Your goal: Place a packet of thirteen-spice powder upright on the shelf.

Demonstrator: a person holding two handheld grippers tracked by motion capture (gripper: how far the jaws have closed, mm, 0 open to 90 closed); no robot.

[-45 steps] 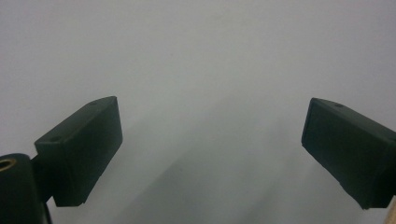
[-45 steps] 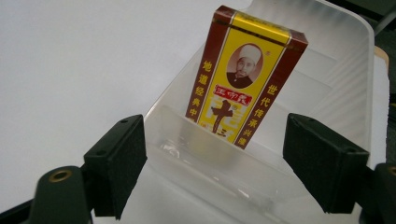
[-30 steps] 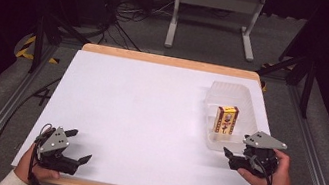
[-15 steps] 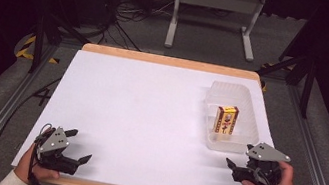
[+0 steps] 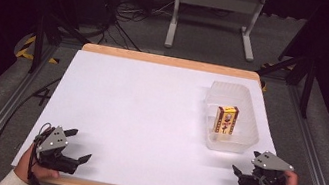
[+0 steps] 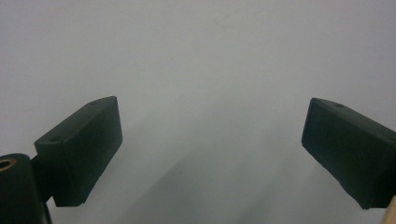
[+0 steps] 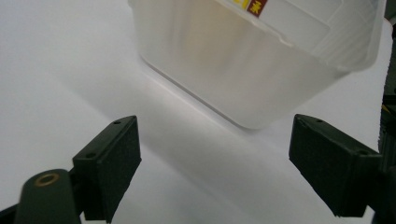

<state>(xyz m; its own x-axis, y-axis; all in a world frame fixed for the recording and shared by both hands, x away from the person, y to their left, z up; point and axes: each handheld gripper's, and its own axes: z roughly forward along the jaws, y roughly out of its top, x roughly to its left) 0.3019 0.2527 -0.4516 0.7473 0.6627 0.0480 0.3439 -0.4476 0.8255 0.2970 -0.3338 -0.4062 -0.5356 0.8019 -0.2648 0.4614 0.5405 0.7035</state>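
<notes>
A: Item one, right gripper (image 5: 244,174). Condition of the fingers (image 7: 109,163)?

B: Spread wide, holding nothing. Resting at the near right corner of the bench (image 5: 147,120), aimed at the near wall of the translucent plastic container (image 5: 231,115), close to it but not touching.

A: Item two, left gripper (image 5: 78,145).

B: Fingers (image 6: 81,151) likewise parted and empty, over bare white bench surface at the near left corner, well apart from everything else.

A: Item three, contents of the container.

B: One small printed carton (image 5: 226,119), yellow and dark red, standing up inside, at the middle of the tub. The right gripper view catches only a sliver of its label (image 7: 252,6) over the rim.

A: Hazards, as judged?

B: The tub looks light and the bench top smooth; a low approach by the right gripper would likely push the wall and slide the whole tub farther away. Reaching over the rim, a finger could clip the tall carton and topple it against the side. The left gripper is too far off to steady anything.
</notes>
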